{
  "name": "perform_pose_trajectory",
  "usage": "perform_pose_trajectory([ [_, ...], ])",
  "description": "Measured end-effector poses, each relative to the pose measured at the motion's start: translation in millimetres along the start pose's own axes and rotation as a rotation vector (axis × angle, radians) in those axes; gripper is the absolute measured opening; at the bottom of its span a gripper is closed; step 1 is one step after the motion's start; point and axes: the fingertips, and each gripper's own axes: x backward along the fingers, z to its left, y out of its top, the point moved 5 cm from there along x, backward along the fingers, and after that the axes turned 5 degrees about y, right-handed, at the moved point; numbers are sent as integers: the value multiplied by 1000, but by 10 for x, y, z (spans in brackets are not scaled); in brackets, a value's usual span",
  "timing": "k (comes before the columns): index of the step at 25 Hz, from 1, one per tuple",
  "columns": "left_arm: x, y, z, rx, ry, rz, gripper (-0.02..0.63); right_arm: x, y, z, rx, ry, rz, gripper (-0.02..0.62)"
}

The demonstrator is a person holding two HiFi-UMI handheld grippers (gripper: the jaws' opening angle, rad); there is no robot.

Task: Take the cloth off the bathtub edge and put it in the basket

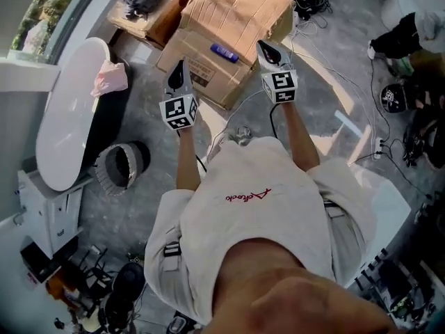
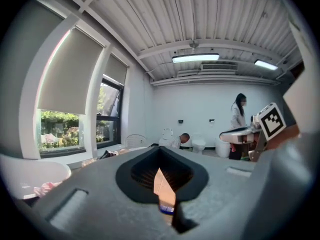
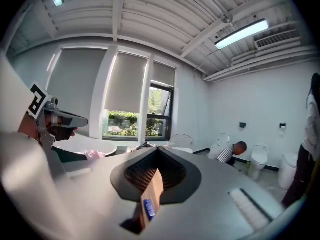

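A pink cloth [image 1: 109, 78] lies bunched on the edge of the white oval bathtub [image 1: 66, 117] at the far left. It also shows low in the left gripper view [image 2: 45, 188] and in the right gripper view [image 3: 92, 155]. The round dark basket [image 1: 122, 165] with a ruffled rim stands on the floor beside the tub. My left gripper [image 1: 179, 68] and right gripper [image 1: 264, 46] are held out in front of my chest, over a cardboard box [image 1: 222, 33], well right of the cloth. Both are shut with nothing in them.
A blue object [image 1: 224, 52] lies on the cardboard box. Cables [image 1: 361, 110] run over the floor at right. A white cabinet [image 1: 42, 207] stands near the tub's near end. In the right gripper view a person crouches by toilets [image 3: 235, 151] across the room.
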Motion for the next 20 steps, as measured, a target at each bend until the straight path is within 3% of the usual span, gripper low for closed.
perform_pose_trajectory([
  [11,1135,-254,693,27,390,51,-2,-753,64,1172,42,415,-25,7],
  [20,1916,-504,1107,79,583,51,-1,-899,0,2246,95,646,-16,6],
])
